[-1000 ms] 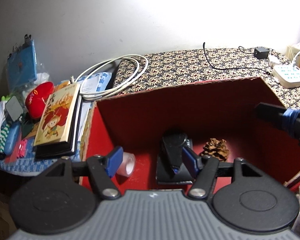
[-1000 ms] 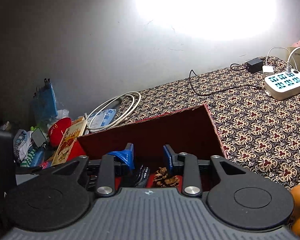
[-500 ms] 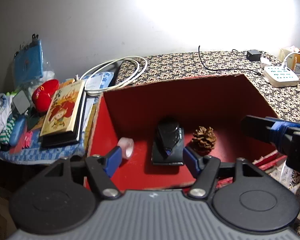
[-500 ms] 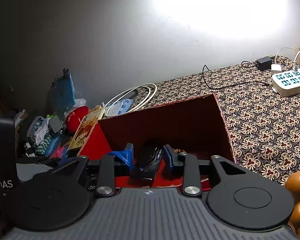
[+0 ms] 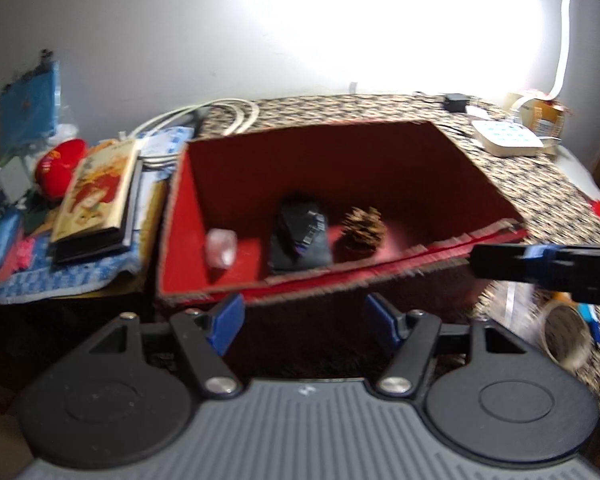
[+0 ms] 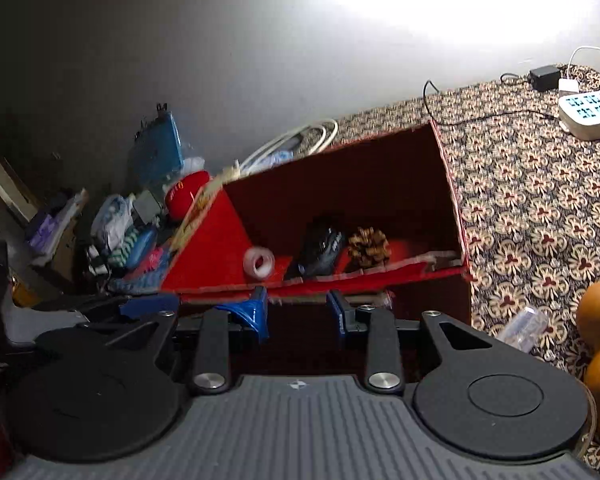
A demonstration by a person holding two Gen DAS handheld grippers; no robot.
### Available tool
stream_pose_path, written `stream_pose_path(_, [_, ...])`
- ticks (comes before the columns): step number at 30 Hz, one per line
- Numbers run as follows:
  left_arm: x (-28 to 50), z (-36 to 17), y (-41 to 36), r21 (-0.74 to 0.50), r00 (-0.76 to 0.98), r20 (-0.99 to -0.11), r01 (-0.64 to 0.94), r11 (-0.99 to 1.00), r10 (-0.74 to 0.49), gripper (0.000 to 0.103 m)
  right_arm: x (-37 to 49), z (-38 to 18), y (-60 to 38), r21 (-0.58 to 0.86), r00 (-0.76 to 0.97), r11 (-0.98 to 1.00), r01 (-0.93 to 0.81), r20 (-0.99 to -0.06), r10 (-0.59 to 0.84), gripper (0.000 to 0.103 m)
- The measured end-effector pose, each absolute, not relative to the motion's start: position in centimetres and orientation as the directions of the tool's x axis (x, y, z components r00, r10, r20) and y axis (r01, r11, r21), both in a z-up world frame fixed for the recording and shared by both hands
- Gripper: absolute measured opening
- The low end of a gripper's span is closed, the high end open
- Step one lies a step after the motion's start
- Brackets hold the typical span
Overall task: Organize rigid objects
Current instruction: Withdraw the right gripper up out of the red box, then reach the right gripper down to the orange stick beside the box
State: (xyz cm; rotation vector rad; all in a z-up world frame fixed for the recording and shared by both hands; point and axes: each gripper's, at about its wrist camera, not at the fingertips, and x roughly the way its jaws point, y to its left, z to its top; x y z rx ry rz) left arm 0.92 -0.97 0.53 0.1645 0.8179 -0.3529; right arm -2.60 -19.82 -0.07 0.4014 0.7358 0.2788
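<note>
Inside the red box (image 5: 380, 160), the black device (image 5: 300, 236) lies between the tape roll (image 5: 221, 247) and the pine cone (image 5: 363, 227), its long axis pointing toward the box's far wall. Outside the box's near wall, the left tool (image 5: 306, 322) and right tool (image 6: 298, 312) both hover, fingers apart, empty. The left seems nearer.
</note>
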Motion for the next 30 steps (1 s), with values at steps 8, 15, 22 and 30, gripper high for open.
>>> stream_pose_path(8, [-0.4,-4.0,-2.5,-0.074,0.469,-0.806,0.523,0.849,-0.360,0.068,-1.5,-3.8,-20.4,0.446,0.593,0.895,0.000,-0.721,0.359,0.015])
stream_pose_path(15, [-0.6,-8.1,-4.7,-0.089,0.364,-0.863,0.573,0.815,-0.350,0.067,-1.2,-5.8,-19.1,0.350,0.507,0.936,-0.027,-0.803,0.315,0.015])
stream_pose_path(22, [-0.3,-9.4,-5.1,-0.105,0.346,-0.866,0.578,0.809,-0.360,0.061,-0.5,-7.3,-18.6,0.295,0.480,0.955,-0.024,-0.835,0.270,0.015])
stream_pose_path(30, [0.0,-9.9,-5.0,-0.135,0.319,-0.870,0.581,0.802,-0.377,0.055,0.7,-8.0,-17.7,0.364,0.417,0.930,-0.050,-0.838,0.351,0.015])
